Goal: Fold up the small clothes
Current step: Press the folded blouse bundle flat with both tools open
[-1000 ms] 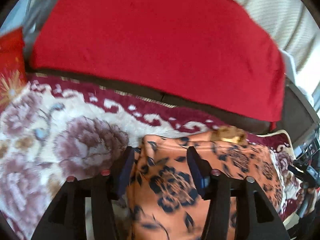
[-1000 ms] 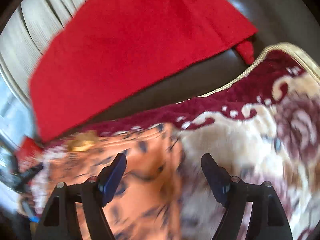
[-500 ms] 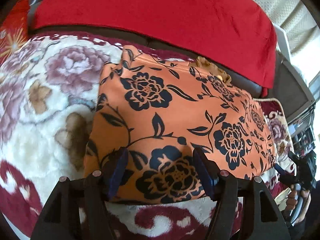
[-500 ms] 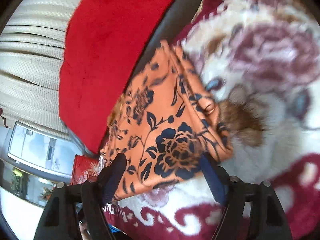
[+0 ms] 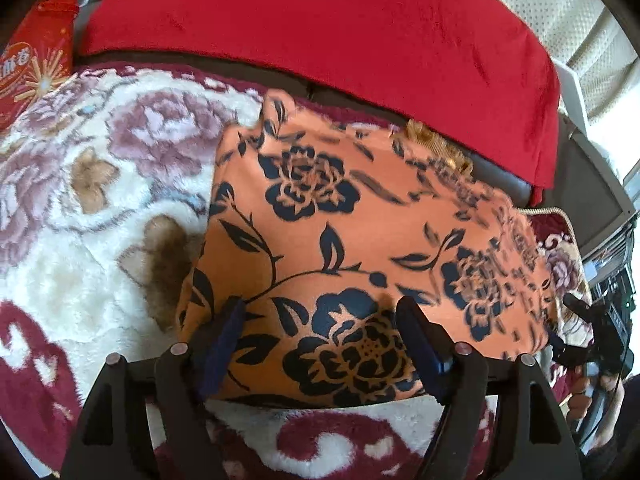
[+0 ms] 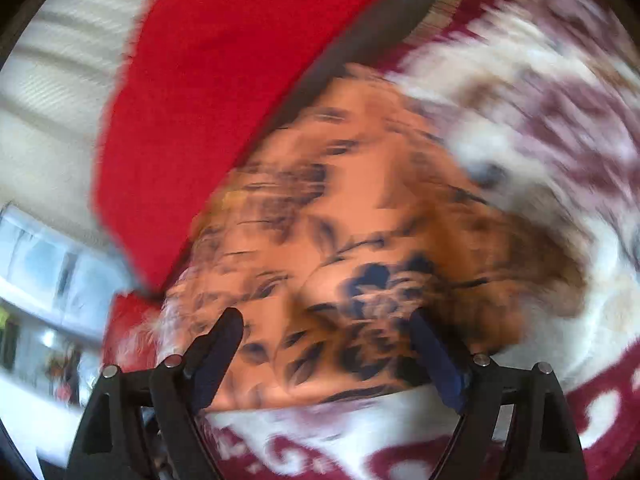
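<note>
1. Your left tool point(image 5: 320, 332) is spread wide, its jaws over the near edge of the orange floral garment point(image 5: 352, 232), gripping nothing.
2. Your right tool point(image 6: 328, 336) is likewise released, above the same garment point(image 6: 360, 220); this view is blurred.
3. The garment lies folded at frame centre on the plush floral blanket point(image 5: 80, 240).
4. A red cloth point(image 5: 320, 20) spans the top.
</note>
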{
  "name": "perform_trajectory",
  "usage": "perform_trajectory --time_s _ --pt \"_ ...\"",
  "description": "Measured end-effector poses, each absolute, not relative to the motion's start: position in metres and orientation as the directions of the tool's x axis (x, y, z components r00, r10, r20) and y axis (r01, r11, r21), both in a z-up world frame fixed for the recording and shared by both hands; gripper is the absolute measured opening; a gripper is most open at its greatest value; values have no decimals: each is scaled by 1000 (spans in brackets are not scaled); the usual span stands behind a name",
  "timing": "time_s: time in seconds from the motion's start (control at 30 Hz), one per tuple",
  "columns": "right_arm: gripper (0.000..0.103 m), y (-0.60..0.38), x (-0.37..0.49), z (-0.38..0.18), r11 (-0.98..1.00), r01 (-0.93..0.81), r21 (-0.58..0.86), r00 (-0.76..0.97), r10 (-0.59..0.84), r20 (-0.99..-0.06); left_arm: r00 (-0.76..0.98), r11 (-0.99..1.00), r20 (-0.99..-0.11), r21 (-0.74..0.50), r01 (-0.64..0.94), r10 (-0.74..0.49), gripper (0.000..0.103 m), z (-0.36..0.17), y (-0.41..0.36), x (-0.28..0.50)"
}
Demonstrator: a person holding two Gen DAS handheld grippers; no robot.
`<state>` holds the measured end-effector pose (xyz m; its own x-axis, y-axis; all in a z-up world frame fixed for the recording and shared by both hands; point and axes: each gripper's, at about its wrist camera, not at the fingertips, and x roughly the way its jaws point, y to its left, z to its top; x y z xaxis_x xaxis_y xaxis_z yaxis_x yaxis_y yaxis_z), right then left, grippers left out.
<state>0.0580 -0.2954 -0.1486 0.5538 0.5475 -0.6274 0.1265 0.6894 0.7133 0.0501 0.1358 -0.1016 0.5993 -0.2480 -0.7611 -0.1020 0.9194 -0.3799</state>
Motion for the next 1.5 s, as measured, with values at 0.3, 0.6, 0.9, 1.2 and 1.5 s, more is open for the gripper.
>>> perform_trajectory --time_s 0.3,0.6,0.9,1.2,1.5 --pt "87 -282 57 -110 741 2 671 594 539 -597 589 932 -785 -333 -140 -192 83 -114 143 42" --pt "87 -297 38 -119 761 44 648 636 478 -605 620 915 -762 -366 -170 -189 83 -97 155 32" --pt "87 -290 27 -114 751 42 659 687 457 -565 588 928 -798 -308 -208 -133 83 -85 157 15" --pt "87 -271 27 -102 712 -56 700 722 513 -464 576 939 -816 -238 -249 -54 83 -54 143 8" --pt "87 -300 34 -135 680 45 732 676 519 -524 604 947 -792 -259 -191 -94 83 -40 109 10"
